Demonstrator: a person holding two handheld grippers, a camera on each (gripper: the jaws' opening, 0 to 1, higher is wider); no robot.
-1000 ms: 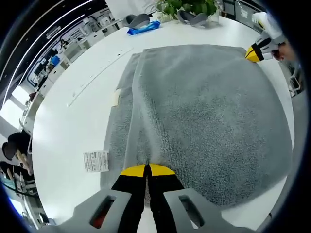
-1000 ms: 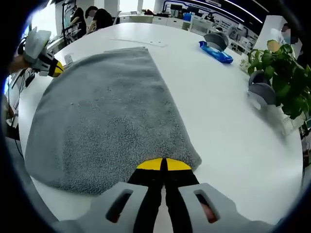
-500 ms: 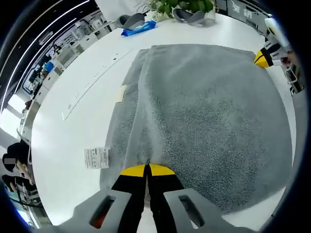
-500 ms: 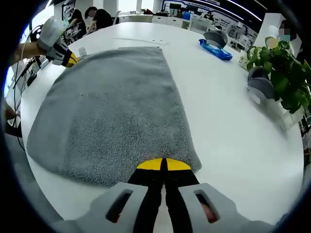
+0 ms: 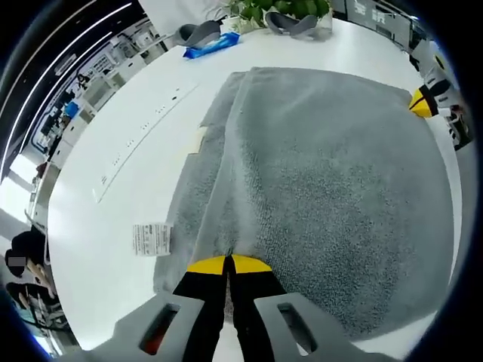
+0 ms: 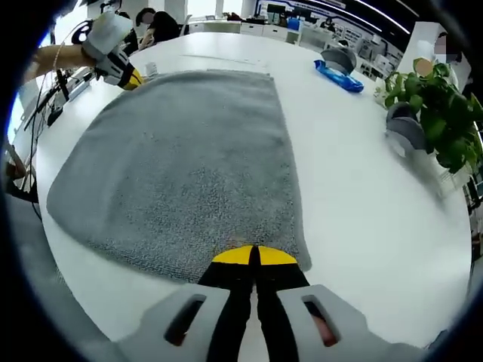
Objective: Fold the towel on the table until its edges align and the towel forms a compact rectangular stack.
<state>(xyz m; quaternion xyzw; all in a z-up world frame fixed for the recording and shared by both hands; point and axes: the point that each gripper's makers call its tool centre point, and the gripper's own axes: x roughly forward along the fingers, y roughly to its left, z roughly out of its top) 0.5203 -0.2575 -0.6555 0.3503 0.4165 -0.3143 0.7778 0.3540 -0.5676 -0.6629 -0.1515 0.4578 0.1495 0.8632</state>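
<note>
Left gripper view: your left claw (image 5: 228, 264) has its yellow-tipped black jaws pressed together on a corner of the grey terry-cloth towel (image 5: 324, 188), which spreads forward from the tips across the round white table (image 5: 113, 188). To the claw's left a lower layer of the towel sticks out past the top layer, with a white care label (image 5: 152, 239) lying on the table just beside that edge and a small cream tag (image 5: 200, 141) further forward. So one fold is already made, but the long edges do not line up yet. Far ahead and to the right, your right claw (image 5: 423, 102) sits at the opposite corner of the towel. Beyond the towel lie a blue plastic packet (image 5: 213, 44), two grey curved objects and a green leafy plant (image 5: 283, 7).

Right gripper view: your right claw (image 6: 253, 256) is clamped shut on the near corner of the towel (image 6: 189, 158), its tips touching the cloth. The towel runs forward and left of the claw; here the top layer looks flat and smooth. Your left claw (image 6: 128, 78) is at the far-left corner. The blue packet (image 6: 338, 77) and the plant (image 6: 434, 113) sit well to the right, apart from the towel.

Judgement: first fold laid, with both corners held. Left to do: square the offset edge, then fold again to a compact rectangle.
</note>
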